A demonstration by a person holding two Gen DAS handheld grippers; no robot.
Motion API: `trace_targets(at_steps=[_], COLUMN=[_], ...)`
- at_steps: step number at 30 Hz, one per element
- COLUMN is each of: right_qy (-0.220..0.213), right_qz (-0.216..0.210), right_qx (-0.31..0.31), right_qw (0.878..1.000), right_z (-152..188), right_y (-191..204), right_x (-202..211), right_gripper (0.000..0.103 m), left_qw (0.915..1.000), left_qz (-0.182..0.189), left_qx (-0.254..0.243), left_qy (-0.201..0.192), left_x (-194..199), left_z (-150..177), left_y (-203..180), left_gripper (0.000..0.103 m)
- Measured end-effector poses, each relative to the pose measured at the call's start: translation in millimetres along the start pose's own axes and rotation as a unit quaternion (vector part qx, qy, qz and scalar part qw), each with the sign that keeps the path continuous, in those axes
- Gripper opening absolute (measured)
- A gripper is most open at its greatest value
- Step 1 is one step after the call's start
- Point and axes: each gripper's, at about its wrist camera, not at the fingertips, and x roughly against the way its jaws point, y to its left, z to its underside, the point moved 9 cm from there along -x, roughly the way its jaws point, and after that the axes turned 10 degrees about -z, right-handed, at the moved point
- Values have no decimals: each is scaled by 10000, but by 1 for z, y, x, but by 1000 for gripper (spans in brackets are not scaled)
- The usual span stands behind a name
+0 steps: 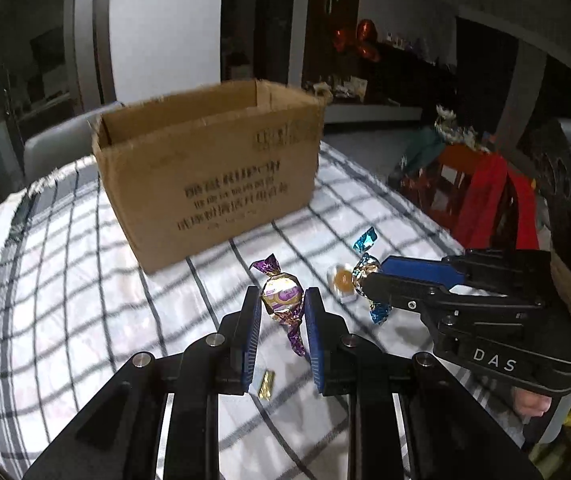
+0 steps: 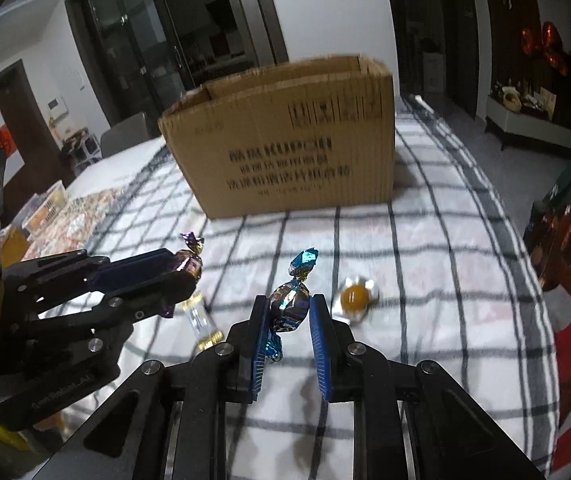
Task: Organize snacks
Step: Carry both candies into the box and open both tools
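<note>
My left gripper (image 1: 282, 298) is shut on a purple-wrapped candy (image 1: 281, 296), held above the checked cloth. My right gripper (image 2: 288, 305) is shut on a blue-wrapped candy (image 2: 290, 304). Each gripper shows in the other's view: the right gripper (image 1: 367, 280) with the blue candy (image 1: 365, 266) at its tips, the left gripper (image 2: 189, 270) with the purple candy (image 2: 190, 261). An open cardboard box (image 1: 209, 172) (image 2: 289, 136) stands on the table beyond both. On the cloth lie an orange jelly cup (image 1: 342, 280) (image 2: 354, 296), a small gold-wrapped piece (image 1: 266, 385) and a clear-wrapped sweet (image 2: 202, 322).
The table (image 1: 65, 280) wears a white cloth with dark checks. Its right edge (image 2: 525, 264) falls off toward red chairs (image 1: 485, 196) and clutter. A patterned mat with containers (image 2: 45, 208) lies at the left. A grey chair (image 1: 53, 148) stands behind the box.
</note>
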Motion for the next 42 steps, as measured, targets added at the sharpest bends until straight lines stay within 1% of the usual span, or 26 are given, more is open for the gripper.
trace_targets(at_steps=[7, 12, 20, 24, 28, 30, 33, 38, 40, 41, 42], right_qy=[-429, -697, -926, -1001, -1055, -1035, -995, -928, -887, -858, -855], right_qz=[-50, -104, -114, -101, -80, -52, -60, 155, 187, 217, 250], right_qx=[86, 162, 249, 262, 325, 299, 210, 340, 337, 310, 294], right_qw=[9990, 9974, 9953, 9946, 9939, 9942, 9948, 9950, 9953, 9956, 9956], right_z=[-38, -65, -105, -125, -146, -157, -172, -190, -194, -195, -195], right_y=[8, 14, 17, 15, 13, 10, 3, -4, -8, -11, -13], right_x=[18, 28, 34, 32, 27, 20, 11, 0, -5, -7, -8], right_gripper=[22, 22, 22, 21, 20, 16, 16, 16, 16, 16, 16], left_qw=[9990, 9977, 9948, 9940, 9940, 9947, 9955, 9958, 9956, 9954, 9952], left_qz=[-91, -162, -415, -451, -456, -471, -459, -495, -576, -646, -714], left_qx=[17, 16, 37, 72, 122, 191, 363, 514, 535, 515, 491], left_qy=[-445, -664, -926, -993, -987, -895, -744, -565, -505, -482, -458], left_x=[24, 35, 39, 38, 30, 18, 0, -24, -33, -36, -38], left_z=[-39, -61, -98, -113, -127, -134, -145, -161, -167, -169, -169], left_y=[11, 18, 35, 43, 49, 55, 65, 77, 81, 82, 83], left_gripper=[23, 23, 23, 23, 23, 23, 23, 23, 24, 33, 54])
